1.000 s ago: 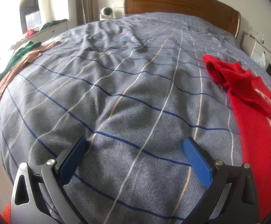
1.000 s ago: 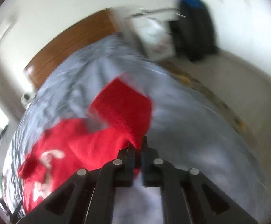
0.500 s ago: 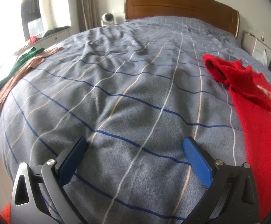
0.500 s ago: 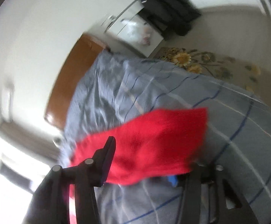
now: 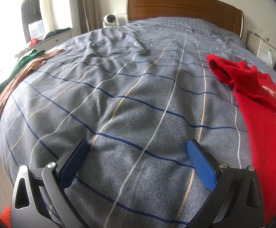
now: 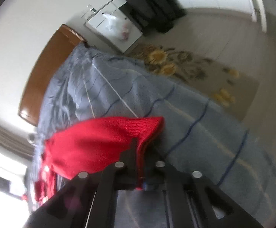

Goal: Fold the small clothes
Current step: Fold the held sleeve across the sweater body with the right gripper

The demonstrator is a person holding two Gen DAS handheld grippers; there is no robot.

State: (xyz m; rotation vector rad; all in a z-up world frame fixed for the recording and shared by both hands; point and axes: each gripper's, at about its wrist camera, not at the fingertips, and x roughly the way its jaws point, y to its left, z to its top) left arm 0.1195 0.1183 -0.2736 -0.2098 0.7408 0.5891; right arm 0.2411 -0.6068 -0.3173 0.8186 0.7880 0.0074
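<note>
A red knit sweater (image 5: 259,114) with white markings lies on the right side of the grey checked bed (image 5: 138,87). My left gripper (image 5: 138,152) is open and empty, low over the bed's near part, left of the sweater. In the right wrist view my right gripper (image 6: 142,152) is shut on a sleeve of the red sweater (image 6: 100,142) and holds it above the bed; the rest of the garment trails off to the lower left.
Green and tan clothes (image 5: 20,72) lie at the bed's left edge. A wooden headboard (image 5: 183,5) is at the far end. A white nightstand (image 6: 115,30), a dark coat (image 6: 153,5) and a flowered rug (image 6: 195,70) stand beside the bed.
My right gripper opened half a second ago and has since shut again on the red sleeve. My left gripper stays open, its view shifted slightly.
</note>
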